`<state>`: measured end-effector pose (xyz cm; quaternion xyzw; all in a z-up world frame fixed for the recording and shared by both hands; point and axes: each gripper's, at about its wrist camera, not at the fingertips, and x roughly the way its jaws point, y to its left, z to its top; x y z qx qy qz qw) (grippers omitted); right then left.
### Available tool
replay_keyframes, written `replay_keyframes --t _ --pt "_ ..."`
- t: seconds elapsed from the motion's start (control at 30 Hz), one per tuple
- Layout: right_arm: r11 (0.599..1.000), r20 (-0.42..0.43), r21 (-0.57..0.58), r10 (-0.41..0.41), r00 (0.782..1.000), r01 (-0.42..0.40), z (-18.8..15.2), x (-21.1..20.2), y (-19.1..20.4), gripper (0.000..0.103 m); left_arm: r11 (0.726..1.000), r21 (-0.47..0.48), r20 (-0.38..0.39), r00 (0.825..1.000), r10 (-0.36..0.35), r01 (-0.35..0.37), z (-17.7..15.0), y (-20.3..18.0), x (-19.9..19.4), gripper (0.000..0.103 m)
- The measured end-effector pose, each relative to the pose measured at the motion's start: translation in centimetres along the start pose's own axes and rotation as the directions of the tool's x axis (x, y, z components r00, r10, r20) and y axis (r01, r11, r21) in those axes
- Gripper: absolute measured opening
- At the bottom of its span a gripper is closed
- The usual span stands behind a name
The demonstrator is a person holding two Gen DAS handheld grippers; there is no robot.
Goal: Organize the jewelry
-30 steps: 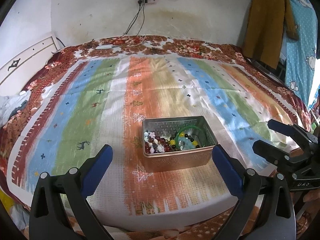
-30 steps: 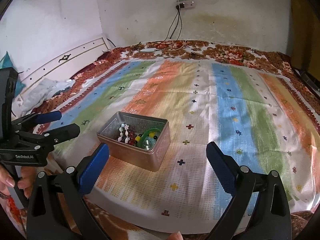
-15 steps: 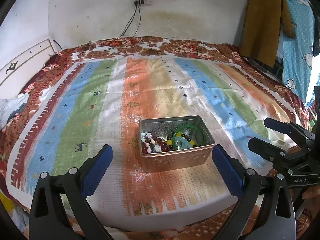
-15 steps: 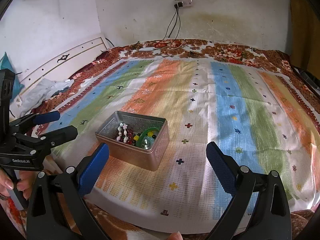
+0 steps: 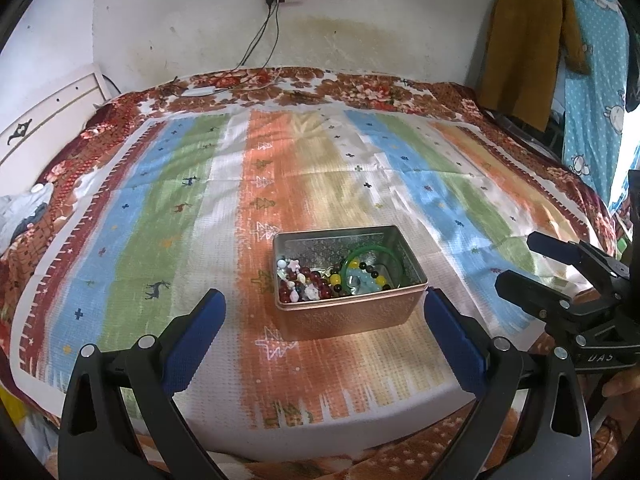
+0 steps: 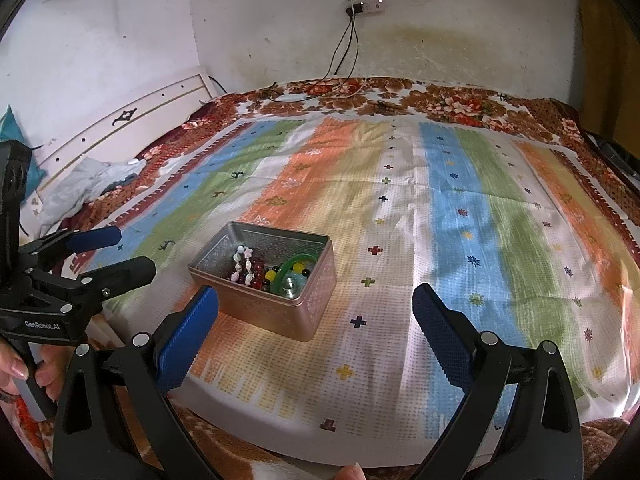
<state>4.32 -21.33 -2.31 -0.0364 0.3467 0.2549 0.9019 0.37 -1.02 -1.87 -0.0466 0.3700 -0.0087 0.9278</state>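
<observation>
A rectangular metal tin sits open on a striped cloth over a bed. Inside lie bead bracelets and a green bangle. My left gripper hovers open just in front of the tin, its blue pads wide apart and empty. My right gripper is open too, to the right of the tin and clear of it.
A white headboard runs along the left side with crumpled cloth beside it. Cables hang from a wall socket behind the bed. Clothes hang at the right. A hand holds the left gripper's handle.
Both views have drifted slightly; the tin sits a little lower and further left in each view. Both grippers stay open and hold nothing.
</observation>
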Motion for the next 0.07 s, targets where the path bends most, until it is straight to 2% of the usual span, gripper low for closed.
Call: replay_keyframes --t 0.07 --pt "1.000 0.000 0.000 -0.001 1.000 0.001 0.01 0.01 -0.02 0.098 1.000 0.003 0.002 1.000 0.002 -0.002 -0.02 -0.04 -0.01 0.097"
